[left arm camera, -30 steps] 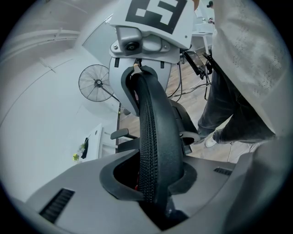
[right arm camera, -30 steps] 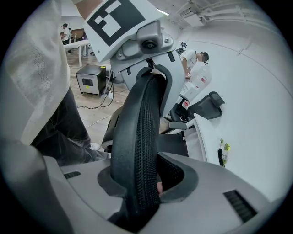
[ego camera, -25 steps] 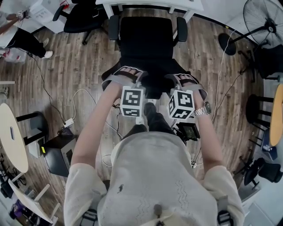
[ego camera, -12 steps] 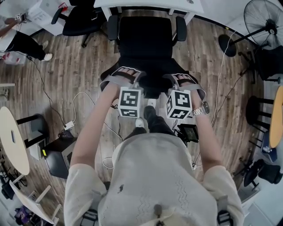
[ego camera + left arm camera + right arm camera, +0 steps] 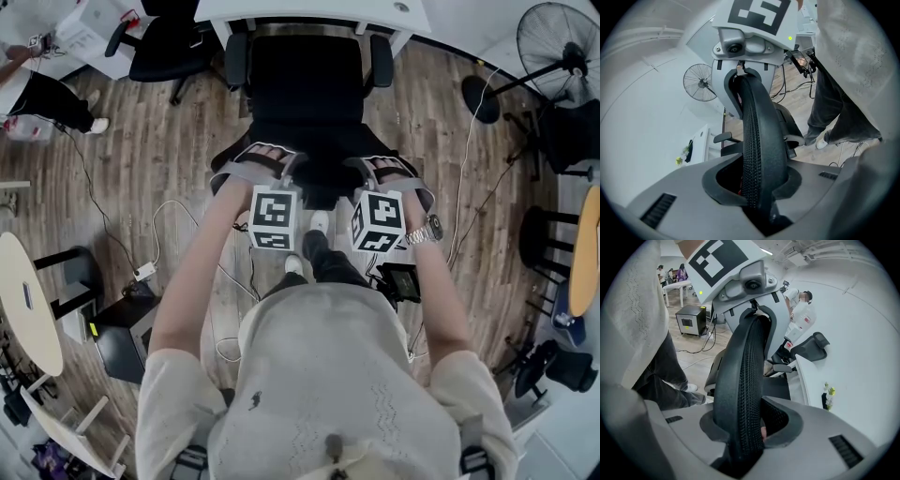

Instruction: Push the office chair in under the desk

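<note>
The black office chair point(image 5: 309, 84) stands in front of me with its seat partly under the white desk point(image 5: 309, 11). My left gripper point(image 5: 281, 176) and right gripper point(image 5: 367, 180) are both shut on the top edge of its mesh backrest point(image 5: 323, 159), left and right of centre. In the left gripper view the backrest rim point(image 5: 759, 140) runs up from between the jaws of the left gripper point(image 5: 759, 190) to the other gripper point(image 5: 750, 42). In the right gripper view the rim point(image 5: 740, 390) is clamped in the right gripper point(image 5: 745, 430).
A second black chair point(image 5: 173, 42) stands at the desk's left. A floor fan point(image 5: 558, 42) is at the right, with cables point(image 5: 178, 211) and a black box point(image 5: 122, 337) on the wooden floor to the left. A round table point(image 5: 23, 300) is at the far left, and my feet point(image 5: 317, 225) are just behind the chair.
The chair has rolled a little farther toward the desk, and both grippers have moved forward with it, still clamped on the backrest.
</note>
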The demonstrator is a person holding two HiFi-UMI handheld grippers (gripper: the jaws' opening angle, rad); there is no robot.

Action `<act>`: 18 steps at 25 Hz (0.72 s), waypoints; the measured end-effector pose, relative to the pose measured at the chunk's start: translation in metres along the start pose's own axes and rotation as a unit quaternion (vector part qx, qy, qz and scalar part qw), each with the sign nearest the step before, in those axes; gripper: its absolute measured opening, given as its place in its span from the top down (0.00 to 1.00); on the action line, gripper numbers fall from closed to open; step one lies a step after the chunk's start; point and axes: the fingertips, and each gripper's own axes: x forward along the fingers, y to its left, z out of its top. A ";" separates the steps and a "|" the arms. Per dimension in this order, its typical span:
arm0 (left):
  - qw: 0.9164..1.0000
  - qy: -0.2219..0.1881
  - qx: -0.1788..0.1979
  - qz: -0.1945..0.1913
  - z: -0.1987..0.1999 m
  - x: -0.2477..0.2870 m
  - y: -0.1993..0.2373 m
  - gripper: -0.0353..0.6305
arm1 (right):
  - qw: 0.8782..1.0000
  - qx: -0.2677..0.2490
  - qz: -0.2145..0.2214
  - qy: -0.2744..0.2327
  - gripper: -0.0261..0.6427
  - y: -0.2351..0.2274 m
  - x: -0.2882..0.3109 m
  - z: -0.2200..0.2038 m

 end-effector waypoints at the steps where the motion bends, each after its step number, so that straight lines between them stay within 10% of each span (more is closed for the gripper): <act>1: 1.000 0.001 0.000 0.001 0.000 0.002 0.003 0.77 | 1.000 -0.001 -0.001 0.000 0.76 -0.003 0.001 -0.002; 18: 1.000 0.008 -0.008 -0.007 0.000 0.028 0.041 0.77 | 1.000 -0.005 0.006 -0.008 0.76 -0.043 0.013 -0.024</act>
